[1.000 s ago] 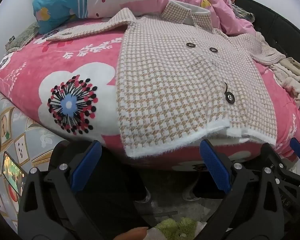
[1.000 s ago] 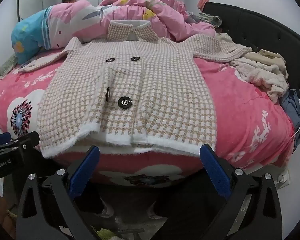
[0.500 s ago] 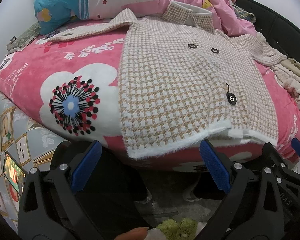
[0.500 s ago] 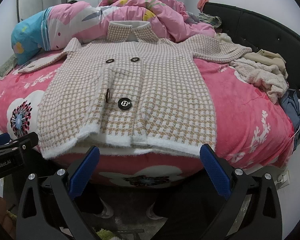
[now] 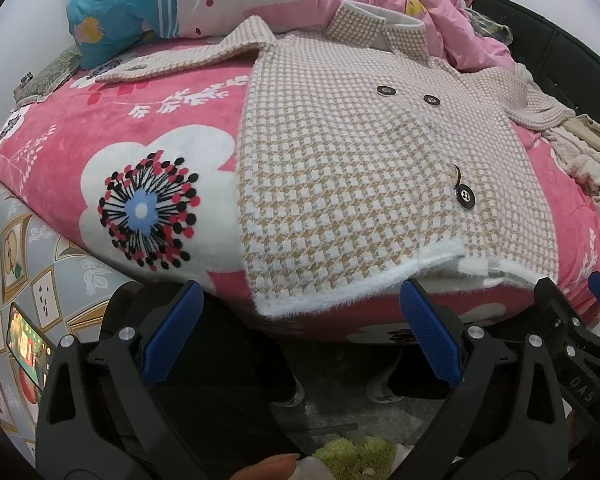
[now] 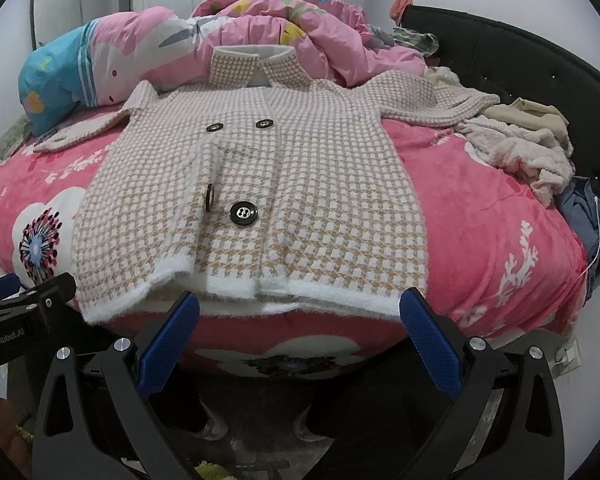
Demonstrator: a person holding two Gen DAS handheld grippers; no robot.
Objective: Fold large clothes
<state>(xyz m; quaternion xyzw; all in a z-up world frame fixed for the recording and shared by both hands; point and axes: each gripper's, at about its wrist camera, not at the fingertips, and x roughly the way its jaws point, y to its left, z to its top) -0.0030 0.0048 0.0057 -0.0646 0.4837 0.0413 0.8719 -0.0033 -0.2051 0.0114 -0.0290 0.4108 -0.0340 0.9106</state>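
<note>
We are holding the left gripper and right gripper, jaws apart, just short of the coat hem.

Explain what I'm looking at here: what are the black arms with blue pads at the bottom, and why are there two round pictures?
No robot: a person holds a two-finger gripper in each hand, each with a fisheye camera looking along its fingers. One view shows the left gripper, the other the right gripper. Both are open and hold nothing, poised before the bed edge. On the pink floral blanket a checked beige coat lies flat, buttons up, sleeves spread. Behind it sit a bunched pink duvet and, to the right, a pile of cream clothes.
</note>
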